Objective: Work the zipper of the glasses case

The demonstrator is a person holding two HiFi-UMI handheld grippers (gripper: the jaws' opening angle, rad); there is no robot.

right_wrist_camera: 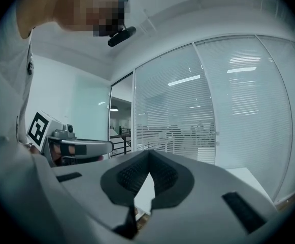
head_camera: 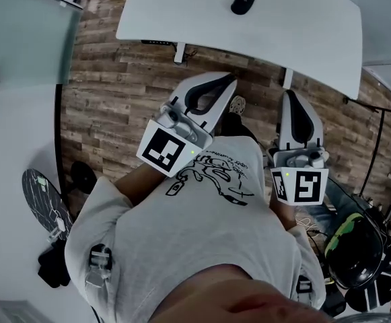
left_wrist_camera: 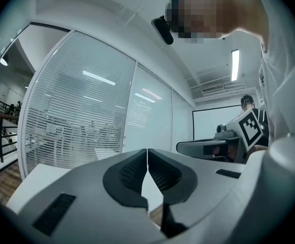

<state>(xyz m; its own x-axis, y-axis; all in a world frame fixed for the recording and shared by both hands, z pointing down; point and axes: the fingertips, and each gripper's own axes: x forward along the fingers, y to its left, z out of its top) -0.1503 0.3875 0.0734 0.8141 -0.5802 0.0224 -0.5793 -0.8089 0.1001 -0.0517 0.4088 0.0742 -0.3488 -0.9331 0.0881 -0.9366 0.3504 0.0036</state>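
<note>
left hand-held gripper (left_wrist_camera: 147, 155) closed, empty | right hand-held gripper (right_wrist_camera: 148, 157) closed, empty

Head view: from your head, steeply down on both tools, table (head_camera: 303, 39) ahead of them | Left gripper view: close behind your left gripper (left_wrist_camera: 147, 154), level along it | Right gripper view: likewise behind your right gripper (right_wrist_camera: 148, 156) | Shared: slatted glass wall (left_wrist_camera: 86, 121) ahead, each other's tool alongside

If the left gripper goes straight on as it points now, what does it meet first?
Probably the white table, just ahead of the left gripper; whether it hits the edge or skims over is unclear.
</note>
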